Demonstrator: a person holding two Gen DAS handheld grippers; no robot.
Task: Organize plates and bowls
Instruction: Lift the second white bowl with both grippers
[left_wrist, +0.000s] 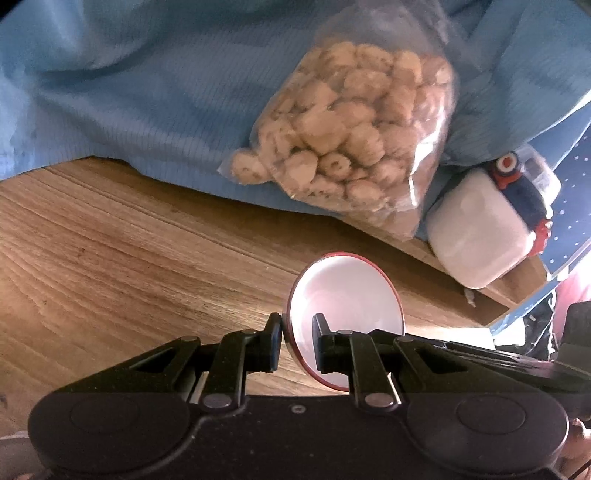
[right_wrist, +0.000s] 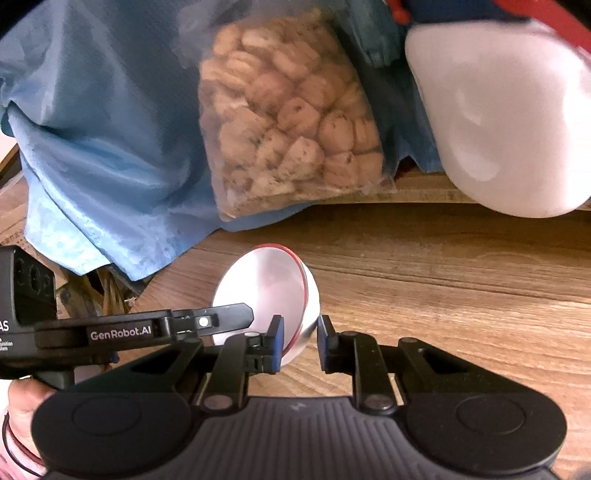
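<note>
Low in the frame's centre, the left gripper (left_wrist: 295, 343) is clamped on the rim of a red-edged white bowl (left_wrist: 347, 302), tilted on edge above the wooden table (left_wrist: 129, 266). The right gripper (right_wrist: 300, 341) also straddles the bowl (right_wrist: 266, 280), whether pinching it I cannot tell. "GenRobot.AI" reads on the left gripper's side, lower left. A snack bag (left_wrist: 354, 136) lies on blue cloth (left_wrist: 147, 92) in the upper centre.

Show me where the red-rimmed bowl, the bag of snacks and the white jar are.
red-rimmed bowl (left_wrist: 345, 291): left wrist view, white inside.
bag of snacks (right_wrist: 291, 122): right wrist view, middle of the bag.
white jar (left_wrist: 476, 236): left wrist view, its side.
</note>
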